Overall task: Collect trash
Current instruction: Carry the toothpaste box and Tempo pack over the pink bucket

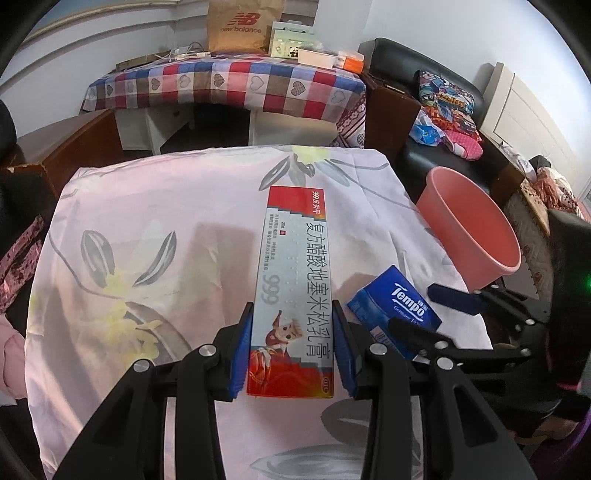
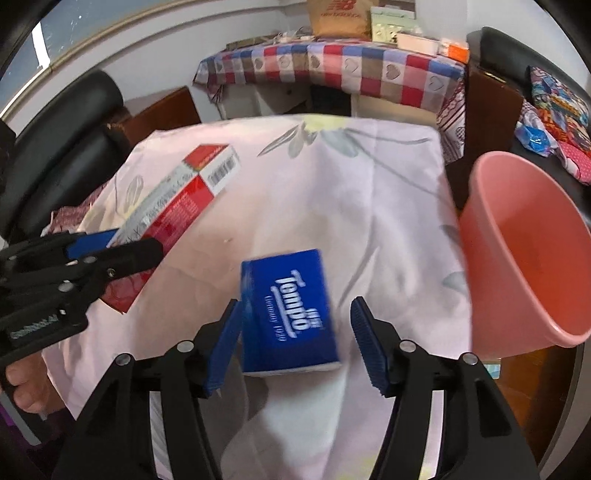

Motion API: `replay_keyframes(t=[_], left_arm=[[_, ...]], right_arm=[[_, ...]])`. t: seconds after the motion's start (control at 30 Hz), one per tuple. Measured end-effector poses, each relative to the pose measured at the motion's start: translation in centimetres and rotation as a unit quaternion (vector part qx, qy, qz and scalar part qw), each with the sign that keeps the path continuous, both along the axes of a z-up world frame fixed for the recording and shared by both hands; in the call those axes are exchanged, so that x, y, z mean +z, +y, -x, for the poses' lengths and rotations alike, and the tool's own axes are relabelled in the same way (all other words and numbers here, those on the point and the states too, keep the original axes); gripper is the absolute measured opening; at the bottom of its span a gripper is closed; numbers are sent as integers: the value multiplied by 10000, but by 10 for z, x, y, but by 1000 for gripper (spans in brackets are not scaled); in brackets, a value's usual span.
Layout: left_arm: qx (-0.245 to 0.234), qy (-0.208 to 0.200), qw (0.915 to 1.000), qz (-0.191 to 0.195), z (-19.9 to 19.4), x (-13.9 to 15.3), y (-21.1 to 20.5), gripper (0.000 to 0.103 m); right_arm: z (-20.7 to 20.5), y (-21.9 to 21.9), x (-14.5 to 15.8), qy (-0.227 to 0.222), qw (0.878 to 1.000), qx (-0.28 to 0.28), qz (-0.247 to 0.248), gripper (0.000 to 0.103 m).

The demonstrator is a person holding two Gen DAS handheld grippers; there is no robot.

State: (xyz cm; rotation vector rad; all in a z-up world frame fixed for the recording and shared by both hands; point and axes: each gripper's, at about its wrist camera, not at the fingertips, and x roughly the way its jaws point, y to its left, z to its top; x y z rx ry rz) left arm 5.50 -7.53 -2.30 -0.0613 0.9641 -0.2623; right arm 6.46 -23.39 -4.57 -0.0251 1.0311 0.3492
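A long red and grey medicine box (image 1: 295, 291) lies on the floral-cloth table (image 1: 177, 236). My left gripper (image 1: 291, 354) is shut on its near end, both blue pads against its sides; it also shows in the right wrist view (image 2: 177, 206), raised at an angle. A blue Tempo tissue pack (image 2: 288, 310) lies between the pads of my right gripper (image 2: 295, 343), which is open; the left pad touches the pack, the right pad stands apart. The pack also shows in the left wrist view (image 1: 395, 314). A pink bucket (image 2: 532, 254) stands off the table's right edge.
A checked-cloth desk (image 1: 229, 81) with a paper bag (image 1: 240, 26) and boxes stands behind the table. A black sofa (image 1: 436, 110) with bright cushions is at the right. A black chair (image 2: 62, 125) and brown cabinet are at the left.
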Motion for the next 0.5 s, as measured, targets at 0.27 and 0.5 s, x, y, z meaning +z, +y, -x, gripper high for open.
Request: replay_keyframes(t=[0.27,0.5], left_arm=[[102,44,9999,126,-4,-5,5,39],[21,-34,9999,115,-16,-1,-16,39]], right_arm=[[-2,5,-11,-14,9999,-102,79,55],[-3,-20,4,-280,9983,-493,-122,54]])
